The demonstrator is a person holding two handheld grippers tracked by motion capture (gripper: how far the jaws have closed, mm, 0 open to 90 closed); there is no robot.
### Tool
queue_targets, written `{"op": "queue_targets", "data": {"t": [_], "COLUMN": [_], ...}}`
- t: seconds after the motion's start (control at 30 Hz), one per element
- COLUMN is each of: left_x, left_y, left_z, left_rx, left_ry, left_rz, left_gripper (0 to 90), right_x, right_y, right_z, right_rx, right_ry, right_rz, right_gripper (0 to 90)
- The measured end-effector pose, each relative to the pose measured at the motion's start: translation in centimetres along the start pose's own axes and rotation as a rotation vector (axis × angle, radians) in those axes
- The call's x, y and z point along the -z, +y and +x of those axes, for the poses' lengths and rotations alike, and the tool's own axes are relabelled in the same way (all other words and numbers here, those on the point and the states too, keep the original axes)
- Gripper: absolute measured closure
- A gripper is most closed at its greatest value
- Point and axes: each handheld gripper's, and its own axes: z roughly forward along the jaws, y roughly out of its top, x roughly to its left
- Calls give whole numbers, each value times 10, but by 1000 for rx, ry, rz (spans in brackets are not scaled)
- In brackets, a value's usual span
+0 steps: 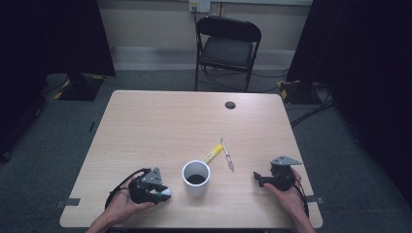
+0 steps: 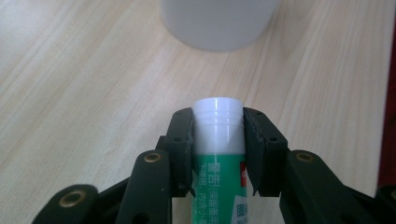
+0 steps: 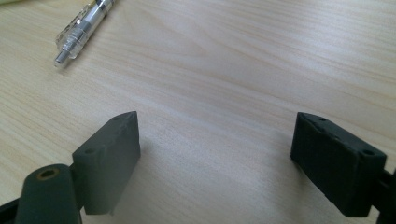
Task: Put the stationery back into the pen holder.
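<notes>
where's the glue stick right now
The glue stick is clamped between the jaws of the left gripper, near the table's front edge, just left of the white cup in the high view.

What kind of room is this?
Probably a lab or office set up for recording: one wooden table on grey carpet, dark curtains at both sides, and a folding chair by the wall.

A white cup (image 1: 196, 178) stands upright on the wooden table (image 1: 160, 126), dark inside. Just beyond it lie a yellow marker (image 1: 213, 153) and a clear pen (image 1: 227, 154), their far ends close together (whether touching is unclear). A small dark disc (image 1: 230, 105) sits near the far edge. Behind the table stands a black folding chair (image 1: 227, 48).
</notes>
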Motion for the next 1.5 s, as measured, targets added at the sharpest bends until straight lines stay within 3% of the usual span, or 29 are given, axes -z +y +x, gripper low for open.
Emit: {"op": "queue_targets", "data": {"t": [0.03,0.37,0.4,0.57,0.83,1.27,1.5], "left_x": [2,21,22,27,38,61,65], "left_y": [0,0,0,1,3,13,26], "left_z": [0,8,8,7,9,10,6], "left_rx": [35,98,116,125,163,159,102], "left_ry": [-10,11,1,18,-1,22,39], "left_rz": [-36,-156,-187,-208,-273,-357,-329], "left_gripper": [652,652,652,652,652,652,652], "right_x": [0,0,0,0,0,0,0], "right_y": [0,0,0,0,0,0,0], "right_z": [0,0,0,0,0,0,0], "right_rx": [0,0,0,1,1,2,3], "right_ry": [0,0,0,0,1,1,1], "right_rz": [0,0,0,0,-1,-1,-1], "right_gripper": [150,150,150,150,150,150,150]}}
